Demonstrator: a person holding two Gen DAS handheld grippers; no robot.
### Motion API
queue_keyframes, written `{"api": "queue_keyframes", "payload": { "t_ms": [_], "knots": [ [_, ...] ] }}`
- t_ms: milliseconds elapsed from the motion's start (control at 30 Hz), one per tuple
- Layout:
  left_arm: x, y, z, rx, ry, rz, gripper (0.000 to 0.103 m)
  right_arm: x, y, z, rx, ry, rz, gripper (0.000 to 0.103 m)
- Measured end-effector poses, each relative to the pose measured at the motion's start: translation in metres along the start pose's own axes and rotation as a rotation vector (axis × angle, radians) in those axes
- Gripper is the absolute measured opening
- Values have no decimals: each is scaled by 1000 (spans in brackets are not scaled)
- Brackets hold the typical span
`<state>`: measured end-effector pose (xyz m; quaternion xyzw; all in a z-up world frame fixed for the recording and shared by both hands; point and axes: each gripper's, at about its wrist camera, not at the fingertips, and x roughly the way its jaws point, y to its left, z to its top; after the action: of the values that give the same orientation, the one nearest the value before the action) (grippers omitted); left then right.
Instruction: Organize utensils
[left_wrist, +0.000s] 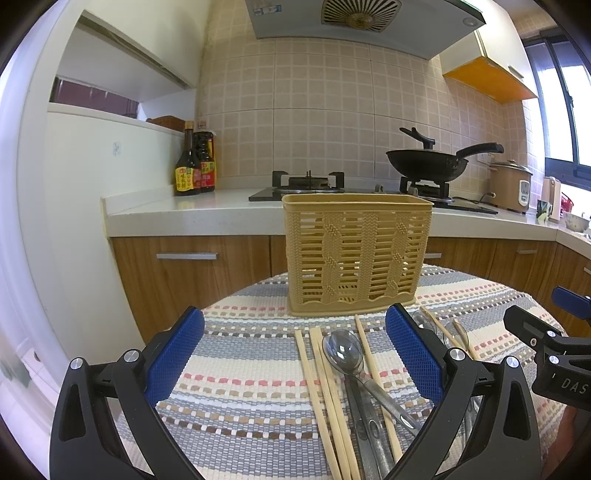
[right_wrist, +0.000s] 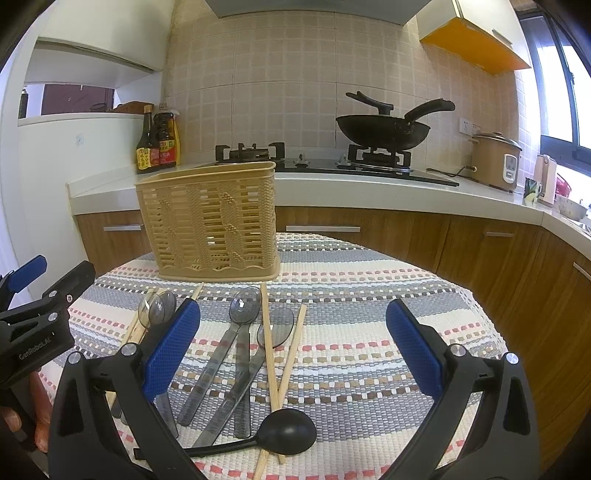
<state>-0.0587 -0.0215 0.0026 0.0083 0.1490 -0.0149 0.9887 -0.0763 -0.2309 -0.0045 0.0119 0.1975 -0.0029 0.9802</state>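
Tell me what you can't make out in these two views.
- Basket inside: both views, walls and low angle hide it.
- Chopsticks near ends: left view, cut off by the bottom edge.
- Spoons handles: right view, behind the right gripper's finger.
- Bottle labels: too small.

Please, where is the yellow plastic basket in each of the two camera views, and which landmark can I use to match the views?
Left wrist view: the yellow plastic basket stands at the centre, on the striped tablecloth, behind the utensils.
Right wrist view: the yellow plastic basket stands left of centre, on the far part of the cloth.
Shared landmark: the black wok on the stove, right of the basket in both views.
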Motion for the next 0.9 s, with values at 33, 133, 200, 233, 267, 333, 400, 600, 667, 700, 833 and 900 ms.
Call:
{"api": "queue_keyframes", "payload": {
  "t_ms": [33,133,200,233,267,333,400,600,667,700,833,900],
  "knots": [
    [0,0,0,1,0,-1,95,0,0,0,0,0,0,96],
    [1,-1,-1,0,0,-2,95,0,0,0,-8,-3,-3,96],
    [1,-1,-1,-1,1,-2,95,1,1,0,-18,-10,-5,96],
    [1,-1,-1,-1,1,-2,95,2,0,0,-15,-5,0,96],
    [1,-1,-1,-1,1,-2,95,2,0,0,-14,-2,2,96],
    [1,-2,-1,0,0,-3,95,2,0,0,-9,-3,1,96],
    [1,-1,-1,-4,0,2,95,3,-1,-1,0,3,0,96],
    [14,19,0,-90,96,-34,95,9,-3,1,3,36,-25,96],
    [27,35,1,-135,198,-71,95,13,-3,3,-9,61,-31,96],
    [33,40,2,-145,240,-88,94,16,-2,5,-22,84,-44,96],
    [67,63,6,-177,476,-207,85,31,3,18,-71,198,-6,95],
    [77,65,8,-182,533,-271,84,39,5,26,-78,260,25,88]
  ]
}}
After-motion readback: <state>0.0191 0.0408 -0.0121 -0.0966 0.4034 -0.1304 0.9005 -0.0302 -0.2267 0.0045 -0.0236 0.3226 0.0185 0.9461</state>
